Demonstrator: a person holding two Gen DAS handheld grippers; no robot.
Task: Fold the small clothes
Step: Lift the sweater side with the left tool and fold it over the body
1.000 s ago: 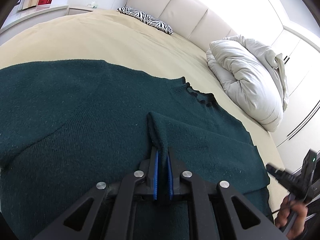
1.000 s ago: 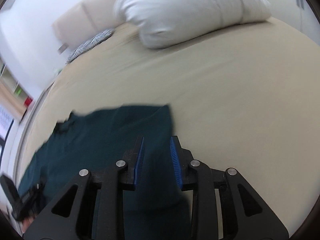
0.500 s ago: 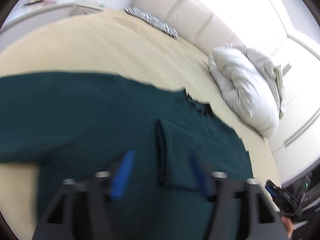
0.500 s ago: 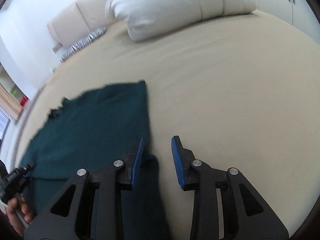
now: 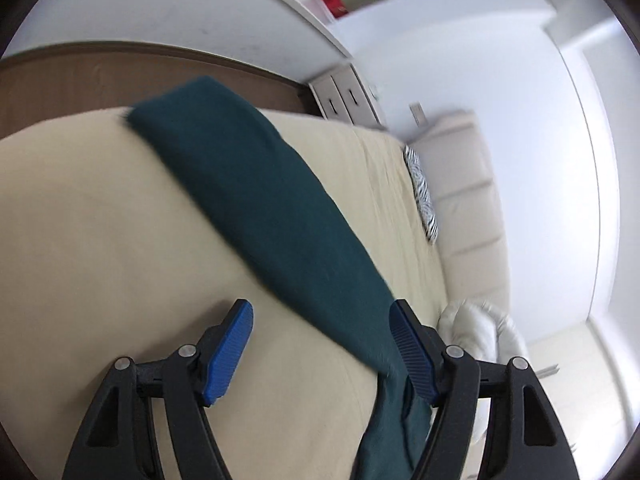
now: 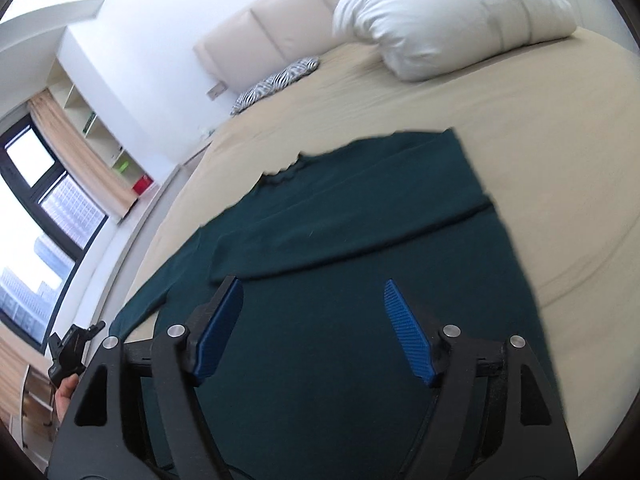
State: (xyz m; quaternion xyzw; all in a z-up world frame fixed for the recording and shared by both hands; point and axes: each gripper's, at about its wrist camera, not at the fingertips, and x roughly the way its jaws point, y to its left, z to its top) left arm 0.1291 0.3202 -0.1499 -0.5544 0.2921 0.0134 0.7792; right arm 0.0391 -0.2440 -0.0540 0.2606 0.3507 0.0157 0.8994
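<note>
A dark green knit sweater [image 6: 360,280] lies flat on the beige bed sheet [image 6: 560,160], one sleeve folded across its chest [image 6: 340,232]. My right gripper [image 6: 314,320] hovers over the sweater's body; its jaws are opening and nothing is pinched between the pads. In the left wrist view the other sleeve [image 5: 260,200] stretches diagonally across the sheet [image 5: 100,240] toward the bed's edge. My left gripper [image 5: 324,344] stands open above the sheet, the sleeve running past its right finger [image 5: 412,356] without being pinched.
A white duvet [image 6: 452,20] and a zebra cushion [image 6: 276,80] lie by the padded headboard [image 6: 280,28]. Bedside drawers [image 5: 344,96] and brown floor [image 5: 60,80] lie beyond the bed's edge. A window [image 6: 32,200] is at left. A hand [image 6: 64,396] shows at bottom left.
My left gripper let go of the folded sleeve's cuff, opened wide, and swung and rolled over to the other sleeve. My right gripper opened off the cloth and drew back over the sweater.
</note>
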